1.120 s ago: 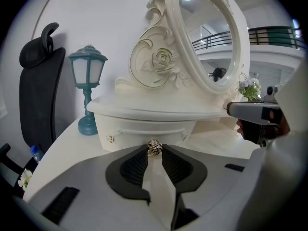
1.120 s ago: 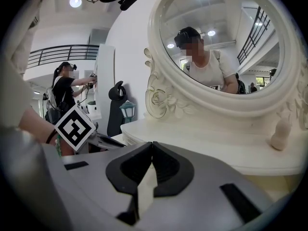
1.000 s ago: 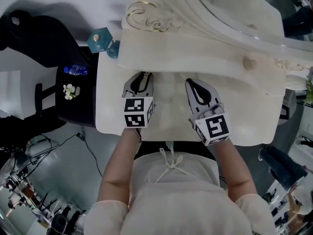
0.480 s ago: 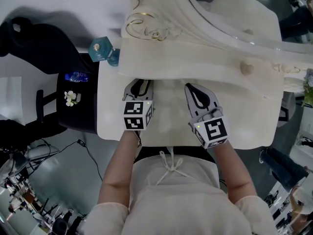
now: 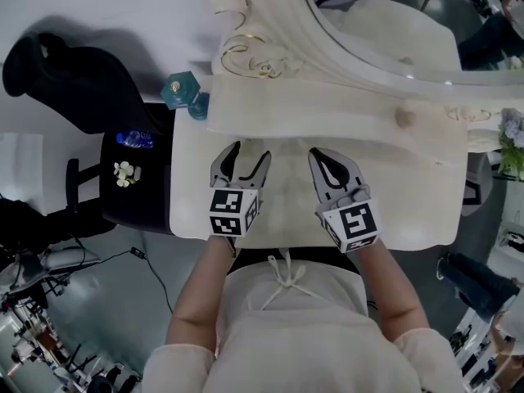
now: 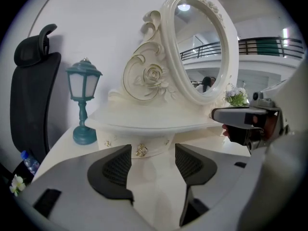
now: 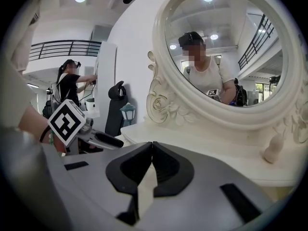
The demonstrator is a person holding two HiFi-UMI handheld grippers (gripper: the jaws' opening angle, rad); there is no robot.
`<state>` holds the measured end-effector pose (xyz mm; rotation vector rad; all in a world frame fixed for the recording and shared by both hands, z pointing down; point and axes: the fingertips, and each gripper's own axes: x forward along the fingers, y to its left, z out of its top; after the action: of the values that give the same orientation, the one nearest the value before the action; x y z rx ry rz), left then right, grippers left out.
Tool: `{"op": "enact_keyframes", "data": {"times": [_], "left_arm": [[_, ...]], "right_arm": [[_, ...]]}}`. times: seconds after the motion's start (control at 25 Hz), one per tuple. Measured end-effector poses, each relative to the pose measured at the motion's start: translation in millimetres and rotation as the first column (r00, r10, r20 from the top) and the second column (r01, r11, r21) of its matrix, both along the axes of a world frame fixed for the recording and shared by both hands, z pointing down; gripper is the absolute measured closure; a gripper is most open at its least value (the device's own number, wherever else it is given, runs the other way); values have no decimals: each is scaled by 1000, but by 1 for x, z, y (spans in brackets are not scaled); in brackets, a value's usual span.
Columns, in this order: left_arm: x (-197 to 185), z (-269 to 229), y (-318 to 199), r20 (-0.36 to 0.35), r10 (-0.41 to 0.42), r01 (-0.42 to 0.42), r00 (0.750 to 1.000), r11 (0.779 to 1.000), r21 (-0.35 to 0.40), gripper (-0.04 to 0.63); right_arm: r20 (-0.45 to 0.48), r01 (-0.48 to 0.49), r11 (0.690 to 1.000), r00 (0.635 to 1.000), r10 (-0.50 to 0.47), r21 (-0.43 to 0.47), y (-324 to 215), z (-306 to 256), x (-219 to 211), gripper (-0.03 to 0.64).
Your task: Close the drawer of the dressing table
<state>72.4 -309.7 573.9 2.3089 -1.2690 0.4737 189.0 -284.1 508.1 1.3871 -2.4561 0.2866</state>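
Cream and carved, the dressing table [image 5: 409, 211] stands against a white wall with an oval mirror [image 5: 385, 23] at its back, a teal lamp [image 5: 182, 90] at its left corner and a black chair [image 5: 90, 88] beside it. Above the tabletop, the left hand-held gripper [image 5: 250, 150] has just been opening its jaws; they stand apart with nothing between them. Beyond them the drawer [image 6: 154, 146], with its gold knob [image 6: 141, 150], sits under the raised shelf, untouched. The right hand-held gripper [image 5: 318, 155] hovers alongside with its jaws together and empty.

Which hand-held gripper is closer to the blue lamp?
Left. The left hand-held gripper, its empty jaws just opened, is right of the lamp; the right hand-held gripper is farther right.
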Motion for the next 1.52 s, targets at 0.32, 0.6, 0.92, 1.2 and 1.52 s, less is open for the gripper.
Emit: {"op": "enact_keyframes", "data": {"times": [0.32,0.6,0.92,1.2,1.52], "left_arm": [[-18,-86,8,-22,9,-5,1000,982,191,321],[-20,-154,29,-25,60,-48,998,941,334,427],[-18,-209,55,-1,140,-125,990,883,453,558],[-19,-234,66,9,163,-146,987,856,496,569],[-17,-245,67,15,186,-167,982,839,518,569]], "right_arm": [[-3,-24,998,1000,25,53,13,-27,-6,611],[21,-60,992,998,58,114,27,-64,-3,611],[65,-58,978,997,46,201,44,-110,-1,611],[57,-27,962,998,12,273,52,-134,-1,612],[22,26,954,999,-34,298,55,-140,-7,614]]}}
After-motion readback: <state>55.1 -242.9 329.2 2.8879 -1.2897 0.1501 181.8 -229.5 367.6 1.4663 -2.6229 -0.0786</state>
